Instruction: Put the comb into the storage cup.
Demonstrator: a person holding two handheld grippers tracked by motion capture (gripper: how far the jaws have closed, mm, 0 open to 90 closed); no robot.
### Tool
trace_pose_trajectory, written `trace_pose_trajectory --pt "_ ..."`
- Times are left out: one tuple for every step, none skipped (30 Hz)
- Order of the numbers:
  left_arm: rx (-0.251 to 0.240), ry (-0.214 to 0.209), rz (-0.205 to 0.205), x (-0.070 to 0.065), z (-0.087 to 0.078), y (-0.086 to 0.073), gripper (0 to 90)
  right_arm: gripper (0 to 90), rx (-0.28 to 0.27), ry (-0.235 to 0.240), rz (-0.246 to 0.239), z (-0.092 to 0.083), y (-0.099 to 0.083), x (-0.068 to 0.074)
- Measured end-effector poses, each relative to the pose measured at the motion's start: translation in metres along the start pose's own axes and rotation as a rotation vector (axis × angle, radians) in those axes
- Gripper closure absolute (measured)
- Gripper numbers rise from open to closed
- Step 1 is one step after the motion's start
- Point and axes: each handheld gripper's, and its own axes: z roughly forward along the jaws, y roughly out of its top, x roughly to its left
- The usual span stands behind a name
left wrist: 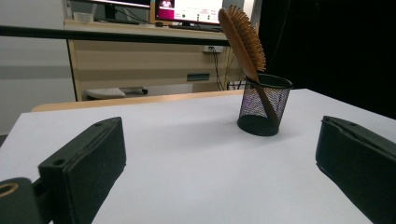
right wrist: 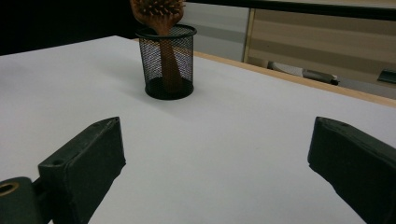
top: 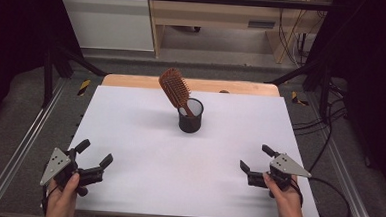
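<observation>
A brown wooden hairbrush (top: 175, 89) stands handle-down in a black mesh cup (top: 190, 119), bristle head leaning out over the rim.

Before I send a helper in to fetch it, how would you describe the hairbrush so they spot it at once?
Start at the white table and look to its far middle, where a black mesh cup stands alone. The hairbrush sits handle-down in that cup, leaning left. It is the one brown wooden thing there, its bristled oval head rising above the rim.
</observation>
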Motion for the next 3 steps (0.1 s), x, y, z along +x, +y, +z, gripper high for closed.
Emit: trace_pose_trajectory --pt "-0.004 0.002 0.010 -0.0012 0.0000 0.0004 2.1 4.0 0.000 0.002 -0.003 0.0003 0.0001 0.0006" --pt "-0.004 0.001 0.017 -0.0018 0.0000 0.0009 2.1 4.0 -0.001 0.004 -0.006 0.0009 0.0002 0.0016" --pt "-0.006 -0.003 0.021 -0.0028 0.0004 0.0010 2.1 4.0 -0.001 0.006 -0.007 0.0014 0.0003 0.0022"
